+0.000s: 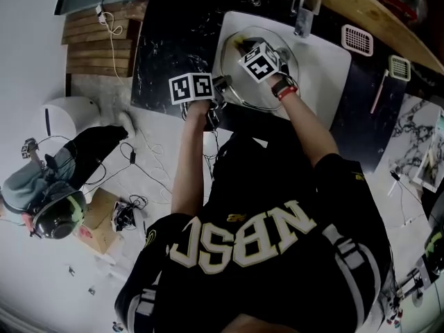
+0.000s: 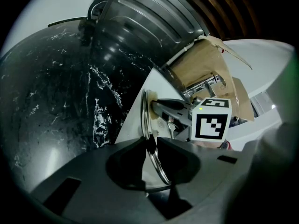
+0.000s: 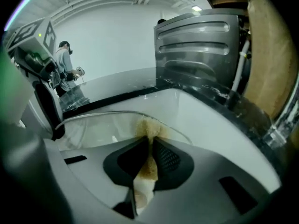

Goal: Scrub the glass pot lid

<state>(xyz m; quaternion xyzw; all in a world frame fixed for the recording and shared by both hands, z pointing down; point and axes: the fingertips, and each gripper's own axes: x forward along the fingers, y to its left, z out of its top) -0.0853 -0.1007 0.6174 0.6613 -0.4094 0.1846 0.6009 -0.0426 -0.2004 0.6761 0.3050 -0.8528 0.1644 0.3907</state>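
Head view: the glass pot lid (image 1: 246, 82) stands in the left part of the white sink (image 1: 326, 75) set in the black table (image 1: 173, 47); left gripper view: the left tool (image 2: 150, 143) is clamped on the lid's rim; right gripper view: the right tool (image 3: 152, 143) is clamped on a yellow sponge (image 3: 149, 127), which lies against the lid's edge.

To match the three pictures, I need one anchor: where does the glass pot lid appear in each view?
Head view: glass pot lid top centre, inside the white sink.
Left gripper view: centre, edge-on, its rim between the jaws.
Right gripper view: lower left of centre, a clear dome just beyond the jaws.
Shared landmark: that white sink, beneath the lid everywhere.
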